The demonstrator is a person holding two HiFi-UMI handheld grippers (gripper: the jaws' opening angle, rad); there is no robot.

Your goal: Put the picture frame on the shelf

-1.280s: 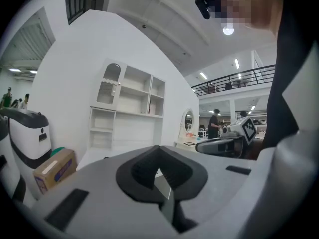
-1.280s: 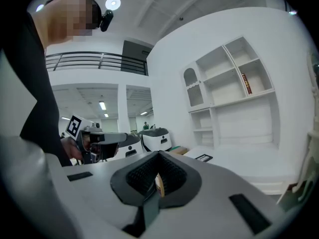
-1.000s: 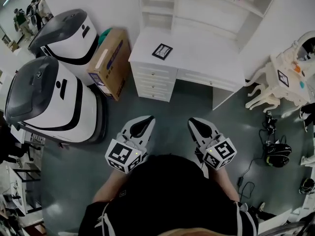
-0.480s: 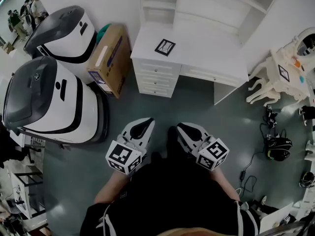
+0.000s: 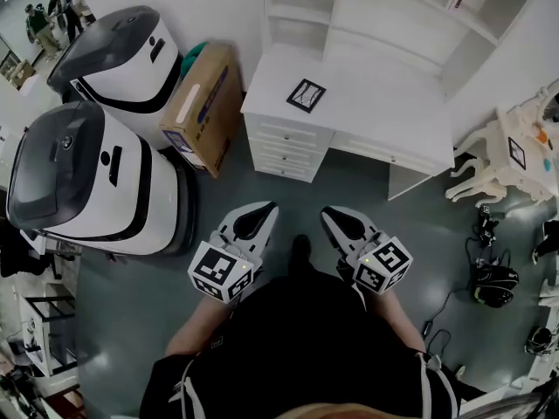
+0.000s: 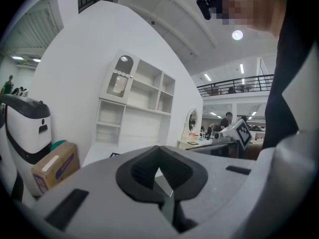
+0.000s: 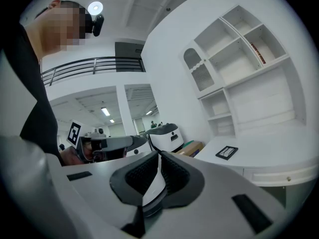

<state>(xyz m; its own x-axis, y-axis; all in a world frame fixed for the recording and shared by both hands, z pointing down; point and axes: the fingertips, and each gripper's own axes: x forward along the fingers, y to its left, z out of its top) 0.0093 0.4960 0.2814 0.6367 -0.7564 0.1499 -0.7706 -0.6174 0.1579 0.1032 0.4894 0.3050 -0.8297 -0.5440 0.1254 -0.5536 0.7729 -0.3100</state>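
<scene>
The small black picture frame (image 5: 306, 95) lies flat on the white desk (image 5: 376, 116), under the white shelf unit (image 5: 393, 16). Both grippers are held low in front of the person, over the grey floor and well short of the desk. My left gripper (image 5: 263, 208) is shut and holds nothing. My right gripper (image 5: 331, 213) is also shut and holds nothing. In the right gripper view the picture frame (image 7: 227, 152) shows on the desk top below the shelf unit (image 7: 239, 83). From the left gripper view the shelf unit (image 6: 132, 108) stands ahead beyond the closed jaws.
Two big white-and-grey machines (image 5: 79, 173) (image 5: 122, 55) stand at the left, with a cardboard box (image 5: 196, 103) leaning beside the desk drawers (image 5: 284, 147). A white ornate little table (image 5: 511, 151) and dark cables and gear (image 5: 493, 282) lie on the floor at the right.
The person has moved nearer the desk, carrying both grippers along. The right gripper swung inward, then back out a little. Both jaws stay shut.
</scene>
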